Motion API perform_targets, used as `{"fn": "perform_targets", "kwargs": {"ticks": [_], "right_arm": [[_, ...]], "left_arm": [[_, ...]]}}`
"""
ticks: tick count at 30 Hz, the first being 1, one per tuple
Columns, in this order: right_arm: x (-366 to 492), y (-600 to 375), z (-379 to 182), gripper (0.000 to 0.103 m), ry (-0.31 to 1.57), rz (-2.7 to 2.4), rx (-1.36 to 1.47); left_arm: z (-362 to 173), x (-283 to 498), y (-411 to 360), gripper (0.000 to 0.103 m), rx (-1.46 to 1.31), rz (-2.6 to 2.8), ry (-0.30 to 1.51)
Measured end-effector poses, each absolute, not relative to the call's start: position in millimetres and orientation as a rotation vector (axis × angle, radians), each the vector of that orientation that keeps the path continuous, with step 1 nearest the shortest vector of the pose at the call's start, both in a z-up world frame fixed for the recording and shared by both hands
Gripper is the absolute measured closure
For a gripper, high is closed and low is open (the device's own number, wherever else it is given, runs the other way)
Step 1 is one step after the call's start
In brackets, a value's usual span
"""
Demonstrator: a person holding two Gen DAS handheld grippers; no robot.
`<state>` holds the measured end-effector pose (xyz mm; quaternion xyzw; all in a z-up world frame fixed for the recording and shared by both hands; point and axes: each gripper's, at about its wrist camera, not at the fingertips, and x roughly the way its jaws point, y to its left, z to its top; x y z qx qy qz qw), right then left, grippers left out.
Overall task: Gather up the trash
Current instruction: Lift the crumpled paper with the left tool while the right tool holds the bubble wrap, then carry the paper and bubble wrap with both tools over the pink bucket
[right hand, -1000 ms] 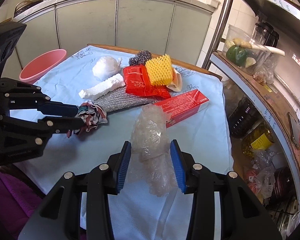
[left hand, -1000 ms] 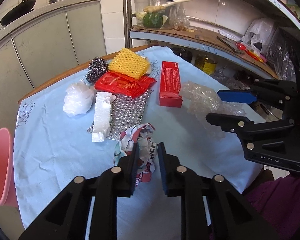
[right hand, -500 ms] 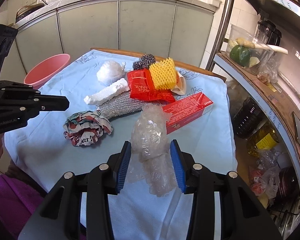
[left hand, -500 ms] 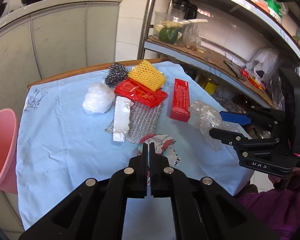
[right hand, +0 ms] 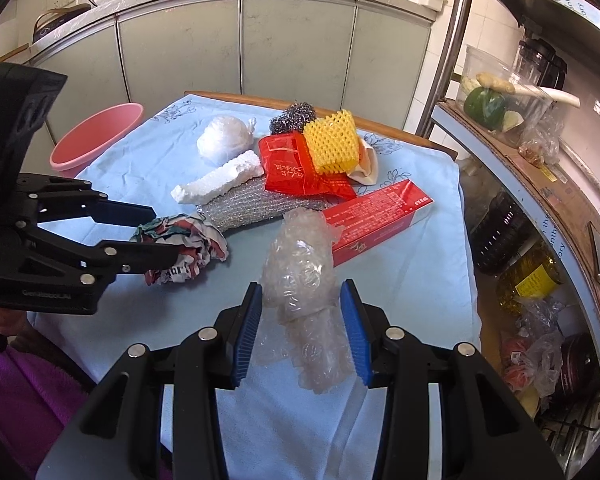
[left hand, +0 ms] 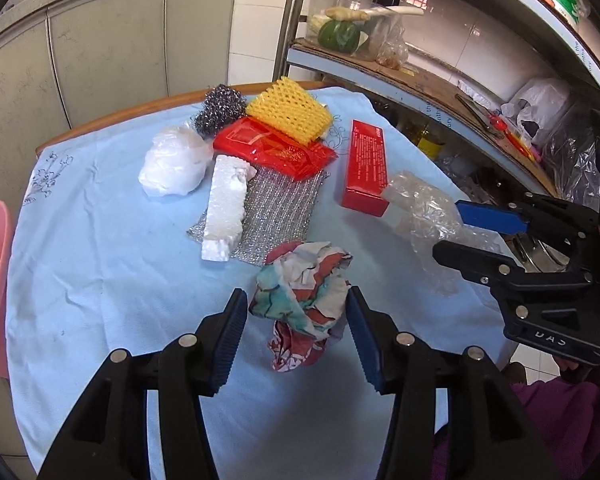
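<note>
Two grippers over a blue-clothed table (left hand: 100, 248), left gripper (left hand: 296, 320) jaws opening, pads clear of the crumpled paper wad (left hand: 304, 292) lying between them, right gripper (right hand: 302, 320) straddling crinkled bubble wrap (right hand: 300, 264), grip uncertain.

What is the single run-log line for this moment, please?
left gripper: jaws opening, crumpled paper between them | right gripper: shut on bubble wrap | pink basin: holds no trash yet
</note>
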<state>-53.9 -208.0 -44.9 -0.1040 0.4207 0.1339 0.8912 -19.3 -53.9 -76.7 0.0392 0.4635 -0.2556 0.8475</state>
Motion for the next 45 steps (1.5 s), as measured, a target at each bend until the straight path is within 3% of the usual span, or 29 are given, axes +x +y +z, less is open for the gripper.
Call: {"fn": "perform_targets", "kwargs": {"ticks": [18,30,45], "right_arm": [[-53.6,-204.0,-39.0,0.061,0.863,0.307,-0.215],[-34.0,-158.6,-12.1,0.061,0.791,0.479,-0.194],[5.7,-25.8,15.1,0.061,0.63,0.803,-0.171]], "left_arm": [[-47.5,-35.0,-41.6,0.062,0.08,-0.527,0.823],[-7.7,-48.9,24.7,0.062,-0.021,-0.324,0.665],[9.5,-59.5,142.0,0.061,-0.135,0.126,0.479]]}}
